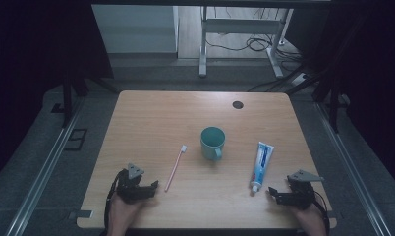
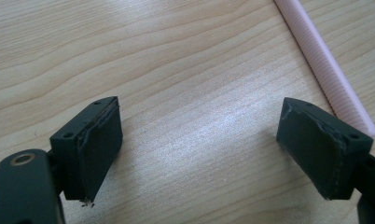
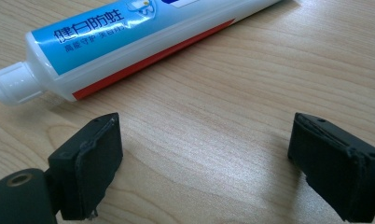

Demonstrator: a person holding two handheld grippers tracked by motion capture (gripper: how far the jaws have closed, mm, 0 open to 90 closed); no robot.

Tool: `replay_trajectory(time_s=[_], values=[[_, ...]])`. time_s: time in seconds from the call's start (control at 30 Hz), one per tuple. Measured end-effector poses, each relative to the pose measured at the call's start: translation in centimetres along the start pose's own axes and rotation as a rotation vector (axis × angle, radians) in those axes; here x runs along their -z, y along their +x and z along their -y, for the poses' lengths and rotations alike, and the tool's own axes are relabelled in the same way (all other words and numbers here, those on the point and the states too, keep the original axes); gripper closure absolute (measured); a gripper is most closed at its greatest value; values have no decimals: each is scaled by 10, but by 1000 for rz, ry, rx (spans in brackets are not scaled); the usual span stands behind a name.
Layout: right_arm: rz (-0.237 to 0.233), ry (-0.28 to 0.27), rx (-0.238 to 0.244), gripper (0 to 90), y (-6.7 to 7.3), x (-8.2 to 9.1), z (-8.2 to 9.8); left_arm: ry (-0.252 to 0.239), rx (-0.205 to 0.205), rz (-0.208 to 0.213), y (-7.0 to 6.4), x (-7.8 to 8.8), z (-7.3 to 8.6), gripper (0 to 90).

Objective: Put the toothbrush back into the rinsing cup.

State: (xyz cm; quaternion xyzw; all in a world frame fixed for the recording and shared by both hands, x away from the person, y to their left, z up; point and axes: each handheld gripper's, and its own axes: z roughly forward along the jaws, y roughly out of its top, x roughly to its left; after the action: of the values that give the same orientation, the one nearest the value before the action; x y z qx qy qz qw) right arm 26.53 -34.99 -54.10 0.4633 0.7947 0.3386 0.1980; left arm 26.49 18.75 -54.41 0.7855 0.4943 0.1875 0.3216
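Both sets of fingers stand wide apart with nothing between them, low over the table (image 1: 136, 113) near its front edge. Your left gripper (image 1: 147, 189) has the pink toothbrush (image 1: 175, 167) just off at its 2 o'clock; the handle end lies just beyond its right-hand finger (image 2: 323, 144) in the left gripper view. Your right gripper (image 1: 275, 193) has the toothpaste tube (image 1: 262, 164) at its 11 o'clock, cap (image 3: 13, 84) nearest you. The teal cup (image 1: 212, 142) sits between the two things, further back.

To pick up cleanly, I'd shift each gripper sideways until the thing lies centred between the fingers, across their line. Take the toothbrush partway up its ridged handle, not at the tip. Take the tube near the firm shoulder behind the cap; the soft body may squash.
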Motion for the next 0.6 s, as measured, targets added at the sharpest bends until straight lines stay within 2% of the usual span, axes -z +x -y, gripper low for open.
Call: replay_trajectory(time_s=[0.2,0.37,0.6], values=[[0,0,0,100,0,0,0,5,-11,7,0,1,-1,182],[0,0,0,100,0,0,0,3,-10,-6,0,3,-2,196],[0,0,0,100,0,0,0,3,-15,17,-2,8,-7,218]])
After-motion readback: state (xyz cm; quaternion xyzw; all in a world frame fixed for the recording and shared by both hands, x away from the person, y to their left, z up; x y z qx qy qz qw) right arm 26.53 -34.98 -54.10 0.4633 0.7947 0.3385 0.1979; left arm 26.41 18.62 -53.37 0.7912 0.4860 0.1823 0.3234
